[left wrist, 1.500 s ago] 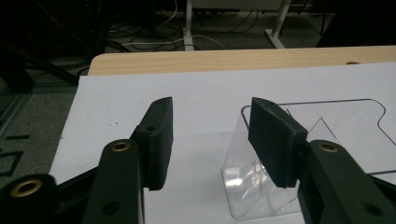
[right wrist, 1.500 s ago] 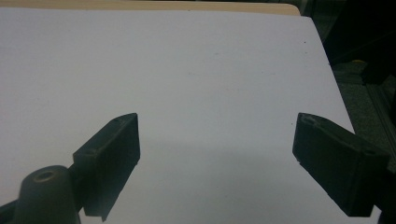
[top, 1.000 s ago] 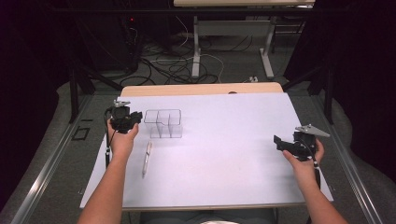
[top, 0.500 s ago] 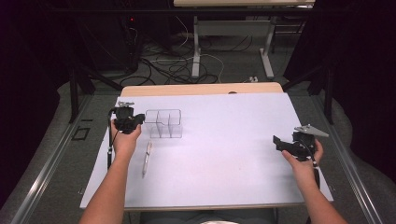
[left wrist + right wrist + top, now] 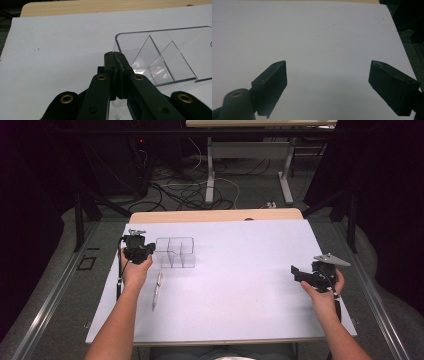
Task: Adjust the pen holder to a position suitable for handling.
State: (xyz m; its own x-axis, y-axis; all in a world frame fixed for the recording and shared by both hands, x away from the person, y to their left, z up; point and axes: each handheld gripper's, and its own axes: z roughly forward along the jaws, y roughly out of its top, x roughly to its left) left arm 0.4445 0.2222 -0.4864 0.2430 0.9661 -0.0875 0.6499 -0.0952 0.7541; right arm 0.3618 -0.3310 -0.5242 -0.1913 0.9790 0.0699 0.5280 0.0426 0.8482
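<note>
Evidently the left tool [image 5: 142, 251] has just been closing: a second back its jaws stood slightly apart, and now, in the left gripper view, the left tool's [image 5: 115, 55] two black jaws meet flat with nothing between them; the hand itself has not shifted. That reads as a closing on air (no grasp made), so the work of gathering the pen into the clear organizer looks not yet begun, and the jaws will likely have to part again before any pick.

The pen [image 5: 157, 288] lies on the white tabletop [image 5: 240, 285] on the near side of the left hand [image 5: 135, 272], just to its right, pointing near-to-far and slightly slanted; it is near the tool but apart from it. The clear organizer [image 5: 175, 252] stands just right of the closed jaws; in the left gripper view the clear organizer [image 5: 165, 50] has its near left corner close beside the jaw tips, though whether they touch cannot be told.

The right tool [image 5: 306, 274] rests well apart at the right edge; the right gripper view shows the right tool [image 5: 328, 80] with jaws wide over bare tabletop, holding nothing.
</note>
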